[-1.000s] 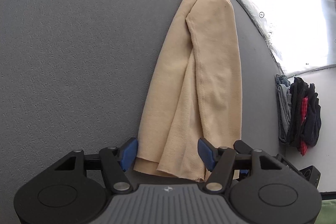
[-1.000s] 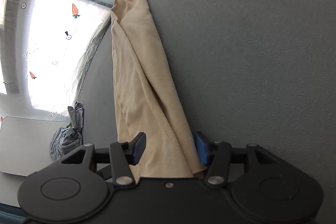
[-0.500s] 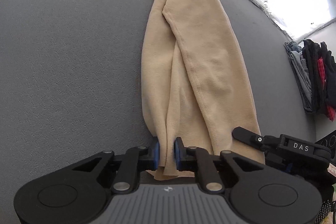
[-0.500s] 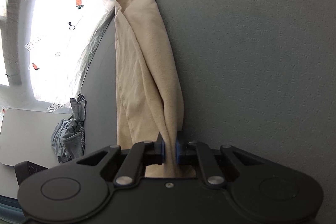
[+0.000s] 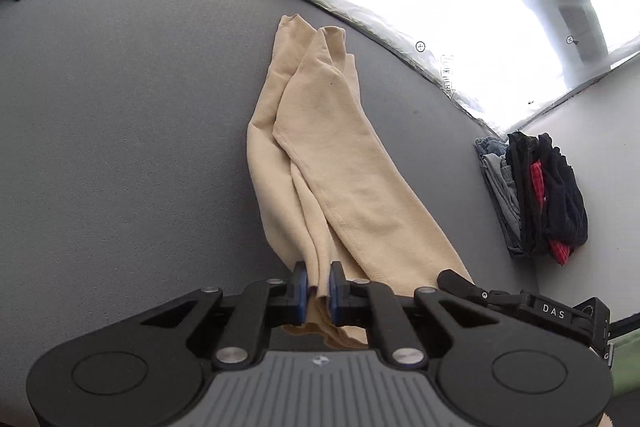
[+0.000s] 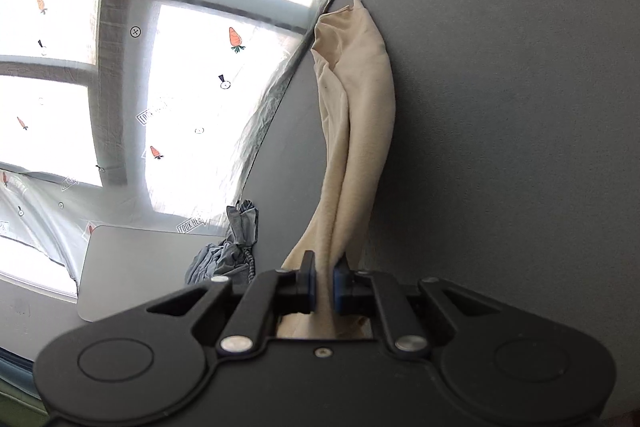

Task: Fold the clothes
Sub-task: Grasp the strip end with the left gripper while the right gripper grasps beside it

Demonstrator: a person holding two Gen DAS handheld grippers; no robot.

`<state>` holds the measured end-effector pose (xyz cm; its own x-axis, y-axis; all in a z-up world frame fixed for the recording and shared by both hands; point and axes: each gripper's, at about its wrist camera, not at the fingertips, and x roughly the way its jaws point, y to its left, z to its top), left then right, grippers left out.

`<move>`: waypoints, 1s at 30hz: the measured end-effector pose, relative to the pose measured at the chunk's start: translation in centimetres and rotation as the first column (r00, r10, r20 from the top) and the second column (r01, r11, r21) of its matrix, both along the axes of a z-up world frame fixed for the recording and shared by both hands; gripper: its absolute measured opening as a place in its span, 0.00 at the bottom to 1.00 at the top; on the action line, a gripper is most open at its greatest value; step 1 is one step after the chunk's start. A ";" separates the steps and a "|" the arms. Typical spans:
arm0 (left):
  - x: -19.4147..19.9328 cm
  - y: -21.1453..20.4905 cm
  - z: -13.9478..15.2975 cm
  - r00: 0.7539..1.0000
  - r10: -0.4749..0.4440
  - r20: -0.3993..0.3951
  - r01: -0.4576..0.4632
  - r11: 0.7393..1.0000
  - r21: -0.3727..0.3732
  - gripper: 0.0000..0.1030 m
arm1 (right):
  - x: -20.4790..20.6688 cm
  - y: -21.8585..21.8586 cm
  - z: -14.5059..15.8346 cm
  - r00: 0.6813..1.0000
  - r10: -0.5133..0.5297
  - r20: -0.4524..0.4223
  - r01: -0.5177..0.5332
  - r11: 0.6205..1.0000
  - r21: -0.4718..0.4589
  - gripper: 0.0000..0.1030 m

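A second ago both grippers stood open around the near end of the beige garment (image 5: 336, 163); now the left gripper (image 5: 319, 285) is closing on it, the right gripper (image 6: 324, 279) pinches it, and that end is lifted off the grey table (image 5: 120, 131)

Soft cloth on a rough matt surface

The beige garment (image 5: 344, 163) is soft knit cloth with stitched hems; the grey tabletop (image 5: 120, 131) is matt and finely pebbled; the left gripper (image 5: 318, 291) is matt black plastic with blue pads and shiny metal pins; the dark clothes pile (image 5: 548, 195) looks fleecy.
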<state>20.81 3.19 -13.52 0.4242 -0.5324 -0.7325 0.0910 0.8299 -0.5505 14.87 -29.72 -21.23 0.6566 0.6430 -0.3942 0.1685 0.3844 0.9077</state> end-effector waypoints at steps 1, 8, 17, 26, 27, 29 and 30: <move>-0.4 0.1 0.8 1.000 0.003 0.013 -0.003 1.000 -0.007 0.10 | -0.4 -0.2 0.5 1.000 -0.013 0.007 0.013 1.000 0.019 0.08; -0.1 -0.4 1.6 1.000 0.012 0.016 -0.012 1.000 -0.017 0.10 | -0.3 -0.7 0.7 0.995 -0.088 -0.047 0.093 0.986 0.138 0.08; 2.4 1.2 1.7 0.996 0.085 -0.007 -0.085 0.991 -0.101 0.10 | 1.5 -0.7 0.4 0.992 -0.107 -0.062 0.118 0.972 0.205 0.08; 7.0 1.0 2.6 0.994 0.104 0.030 -0.099 0.986 -0.135 0.10 | 5.3 -1.6 0.6 0.989 -0.139 -0.055 0.149 0.957 0.250 0.09; 7.6 0.9 2.6 0.994 0.105 0.034 -0.099 0.985 -0.139 0.10 | 5.9 -1.8 0.6 0.989 -0.141 -0.053 0.150 0.957 0.250 0.09; 9.1 0.7 2.7 0.993 0.107 0.042 -0.100 0.984 -0.144 0.10 | 7.2 -2.0 0.6 0.988 -0.145 -0.052 0.153 0.954 0.256 0.09; 9.7 0.6 2.6 0.993 0.108 0.044 -0.100 0.984 -0.147 0.10 | 8.0 -2.2 0.6 0.988 -0.146 -0.053 0.155 0.953 0.260 0.09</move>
<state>30.56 3.80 -10.89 0.5182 -0.5818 -0.6269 0.0401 0.7487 -0.6617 22.82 -31.88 -20.68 0.7434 0.6214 -0.2472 0.2372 0.1007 0.9662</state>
